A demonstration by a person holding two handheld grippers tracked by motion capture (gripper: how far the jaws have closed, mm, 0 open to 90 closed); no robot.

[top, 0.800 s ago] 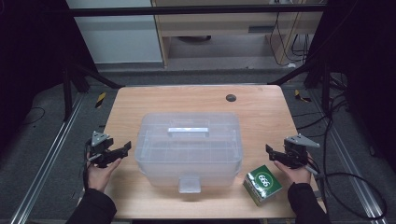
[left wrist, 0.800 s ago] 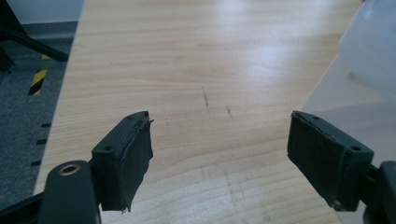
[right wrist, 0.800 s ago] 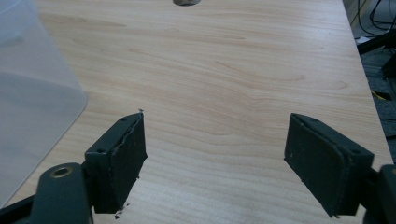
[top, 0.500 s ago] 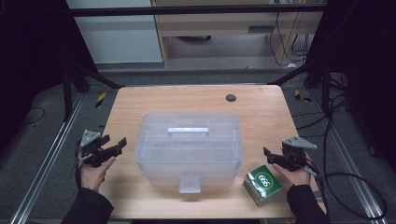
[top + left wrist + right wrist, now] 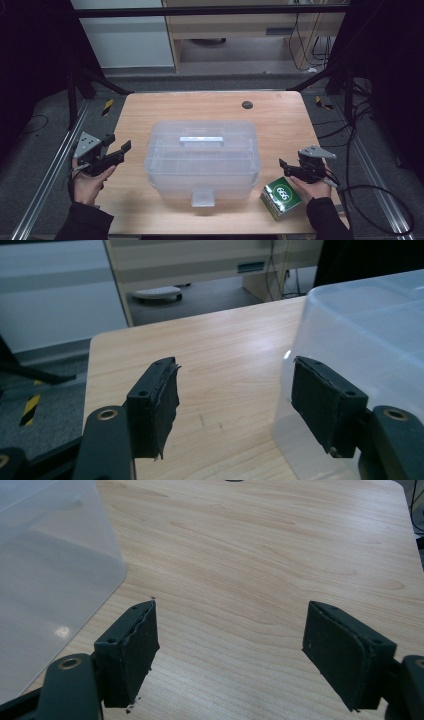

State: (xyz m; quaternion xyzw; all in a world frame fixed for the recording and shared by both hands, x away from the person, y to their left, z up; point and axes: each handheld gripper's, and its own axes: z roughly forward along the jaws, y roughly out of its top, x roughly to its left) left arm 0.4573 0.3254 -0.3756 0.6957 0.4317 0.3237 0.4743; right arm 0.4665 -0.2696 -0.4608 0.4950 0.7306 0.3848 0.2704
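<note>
Here, left gripper (image 5: 116,152) with fingers (image 5: 155,405) spread wide and empty, held in a hand (image 5: 89,181) just off the counter's left edge. Pointing across toward the clear plastic bin (image 5: 202,152), with a strip of bare wood between. In the left gripper view, right finger overlapping the bin's rounded near wall (image 5: 360,360); contact hard to judge.

Right gripper (image 5: 290,169) likewise gaping, fingers (image 5: 127,652) parted with nothing between them but bare wood grain. Held near the right front of the counter (image 5: 280,120), aimed at the bin's right side, with a gap left open. Directly below it, a green box (image 5: 281,197) with a white oval label, resting by the front edge, beside the right hand (image 5: 312,187).

Bin centred on the counter, lid on, handle (image 5: 201,135) on top, latch tab (image 5: 202,196) facing the front edge. Open wood behind the bin up to a small dark hole (image 5: 247,105) near the far edge. Grey floor and cables beyond the counter's sides.
</note>
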